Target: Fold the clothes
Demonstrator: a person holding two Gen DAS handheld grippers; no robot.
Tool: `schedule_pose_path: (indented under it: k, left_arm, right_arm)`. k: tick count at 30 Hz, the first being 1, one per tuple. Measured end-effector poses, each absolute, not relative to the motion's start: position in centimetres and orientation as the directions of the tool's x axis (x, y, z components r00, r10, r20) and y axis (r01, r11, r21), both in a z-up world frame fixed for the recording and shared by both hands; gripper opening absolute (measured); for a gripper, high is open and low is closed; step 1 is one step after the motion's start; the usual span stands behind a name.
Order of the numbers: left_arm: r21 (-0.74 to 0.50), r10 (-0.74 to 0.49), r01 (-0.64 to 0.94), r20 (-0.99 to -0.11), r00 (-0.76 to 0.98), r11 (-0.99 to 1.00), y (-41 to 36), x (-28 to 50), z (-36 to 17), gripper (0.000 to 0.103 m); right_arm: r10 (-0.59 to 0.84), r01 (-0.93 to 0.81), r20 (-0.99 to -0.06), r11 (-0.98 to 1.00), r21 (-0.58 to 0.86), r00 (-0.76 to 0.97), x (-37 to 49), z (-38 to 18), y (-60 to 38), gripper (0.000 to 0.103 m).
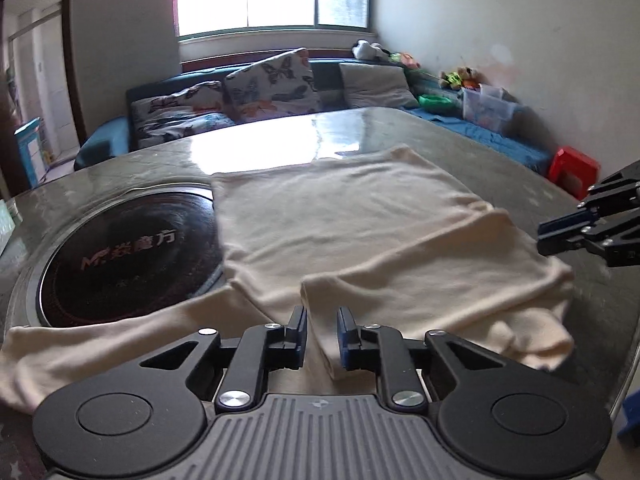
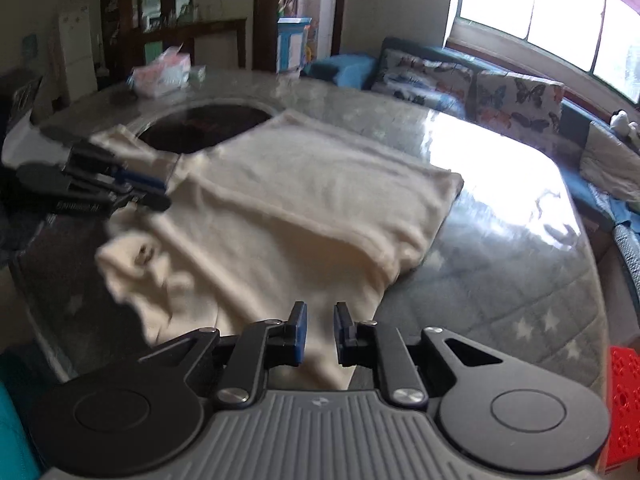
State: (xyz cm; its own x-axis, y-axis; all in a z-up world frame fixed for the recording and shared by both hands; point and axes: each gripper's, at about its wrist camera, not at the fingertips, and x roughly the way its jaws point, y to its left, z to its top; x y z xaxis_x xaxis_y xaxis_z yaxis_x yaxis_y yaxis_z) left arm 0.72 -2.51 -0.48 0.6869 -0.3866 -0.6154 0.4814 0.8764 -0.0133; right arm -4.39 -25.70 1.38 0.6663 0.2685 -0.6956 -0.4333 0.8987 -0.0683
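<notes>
A cream long-sleeved top (image 1: 344,224) lies flat on the glass-topped table (image 1: 400,128), its right sleeve folded across the body and its left sleeve stretched toward the near left. My left gripper (image 1: 322,320) is open and empty, just above the folded sleeve's cuff. My right gripper (image 2: 320,318) is open and empty, over the top's near edge (image 2: 280,240). It also shows in the left wrist view (image 1: 548,236), at the garment's right side. The left gripper shows in the right wrist view (image 2: 156,190), by the collar end.
A round black induction hob (image 1: 128,252) is set into the table left of the top, partly under it. A tissue pack (image 2: 160,74) lies at the table's far side. A sofa with butterfly cushions (image 1: 272,88) stands behind, a red stool (image 1: 572,168) to the right.
</notes>
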Motion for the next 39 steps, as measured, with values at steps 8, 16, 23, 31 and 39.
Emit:
schedule_pose_path:
  k: [8, 16, 23, 31, 39]
  left_arm:
    - [-0.014, -0.429, 0.535, -0.615, 0.662, 0.845, -5.3, 1.8, -0.8, 0.02]
    - [-0.034, -0.414, 0.497, -0.602, 0.682, 0.867, -3.9, 2.0, -0.5, 0.02]
    - [-0.033, -0.37, 0.447, -0.617, 0.694, 0.894, -3.4, 2.7, -1.4, 0.02]
    - [-0.04, -0.262, 0.298, -0.596, 0.759, 0.954, 3.1, 0.8, -0.2, 0.032]
    - [-0.046, -0.067, 0.049, -0.61, 0.789, 0.998, 10.3, 0.2, -0.5, 0.042]
  right_arm:
    - [0.225, -0.365, -0.69, 0.929, -0.062, 0.688, 0.0, 0.0, -25.0, 0.013]
    - [0.217, -0.332, -0.683, 0.942, -0.04, 0.698, -0.2, -0.3, -25.8, 0.016]
    - [0.206, -0.33, -0.695, 0.943, -0.047, 0.689, 0.0, -1.2, -24.5, 0.022]
    - [0.261, -0.406, -0.687, 0.912, -0.053, 0.678, -2.8, 0.0, -22.3, 0.031]
    - [0.275, -0.448, -0.686, 0.89, -0.083, 0.674, -4.1, -0.2, -20.1, 0.032]
